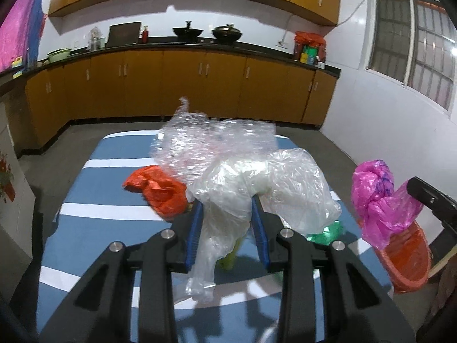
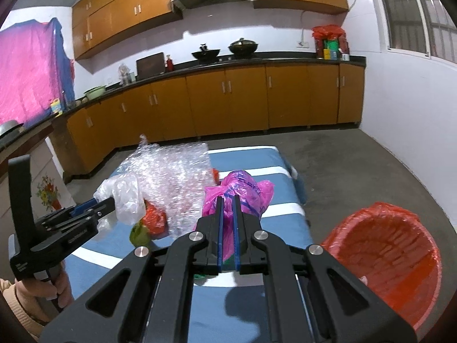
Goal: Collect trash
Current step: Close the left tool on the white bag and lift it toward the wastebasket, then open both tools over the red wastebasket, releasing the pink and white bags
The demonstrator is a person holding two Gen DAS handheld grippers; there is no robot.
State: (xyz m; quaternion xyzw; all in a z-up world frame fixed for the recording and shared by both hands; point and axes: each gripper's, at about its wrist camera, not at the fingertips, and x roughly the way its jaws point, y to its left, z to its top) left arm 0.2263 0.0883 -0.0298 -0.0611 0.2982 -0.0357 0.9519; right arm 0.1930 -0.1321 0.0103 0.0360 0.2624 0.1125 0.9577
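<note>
We've got both grippers loaded, left gripper (image 1: pixel 227 220) fingers pinching the clear bag (image 1: pixel 257 183), right gripper (image 2: pixel 227 225) clamped on the pink bag (image 2: pixel 237 191), so next we swing both over the red bin (image 2: pixel 385 260) beside the desk (image 2: pixel 257 157) and let go.

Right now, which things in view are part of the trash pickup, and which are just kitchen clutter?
Job:
- clear plastic bag, in the left gripper
- pink bag, in the right gripper
- bubble wrap
- orange bag
- green scrap
- red-lined bin

Lying about:
- woks
- green basin
- red bottle
- pink cloth
</note>
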